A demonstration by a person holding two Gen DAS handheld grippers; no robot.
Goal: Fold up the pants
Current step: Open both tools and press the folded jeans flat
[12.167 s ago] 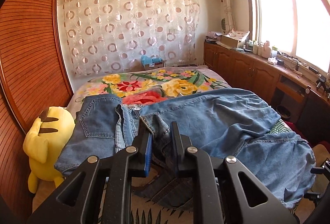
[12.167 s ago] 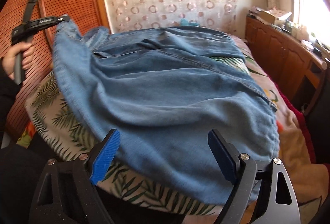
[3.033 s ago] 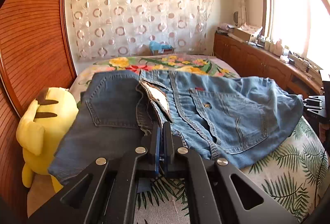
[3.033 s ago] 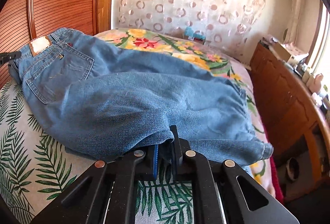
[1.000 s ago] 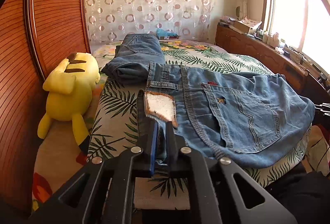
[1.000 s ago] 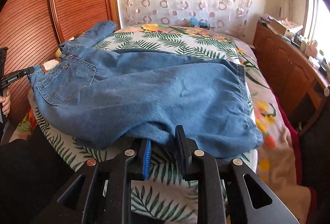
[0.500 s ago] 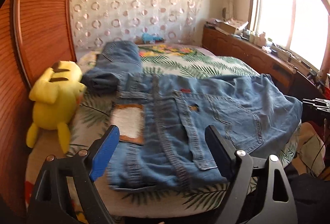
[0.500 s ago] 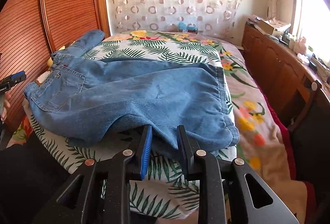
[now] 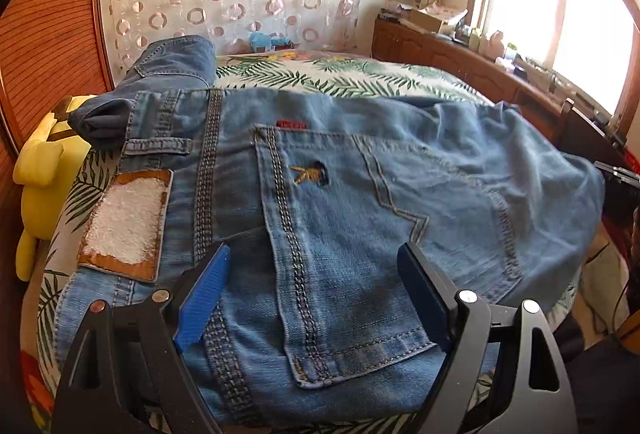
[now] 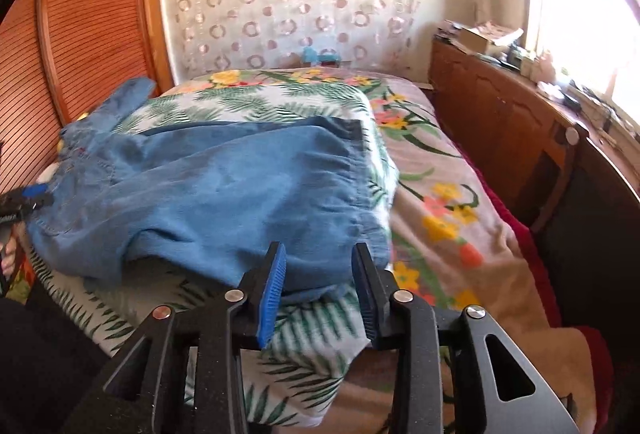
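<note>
Light blue jeans (image 9: 360,186) lie flat across the bed, waistband with a white leather patch (image 9: 126,222) at the left, back pocket facing up. My left gripper (image 9: 312,286) is open just above the waist and pocket area, holding nothing. In the right wrist view the jeans (image 10: 224,186) lie folded lengthwise with the leg ends near me. My right gripper (image 10: 318,278) is open, its jaws a short way apart around the hem edge, with no grip on the cloth. The left gripper (image 10: 24,200) shows at the far left edge.
A second, darker pair of folded jeans (image 9: 168,74) lies behind the waistband. A yellow plush toy (image 9: 44,162) sits at the bed's left edge by the wooden slatted wall. A wooden cabinet (image 10: 520,138) runs along the right. The leaf-print bedspread (image 10: 280,102) covers the bed.
My right gripper has opened and let go of the jeans' hem. My left gripper, open since half a second ago, has moved closer over the waist.
</note>
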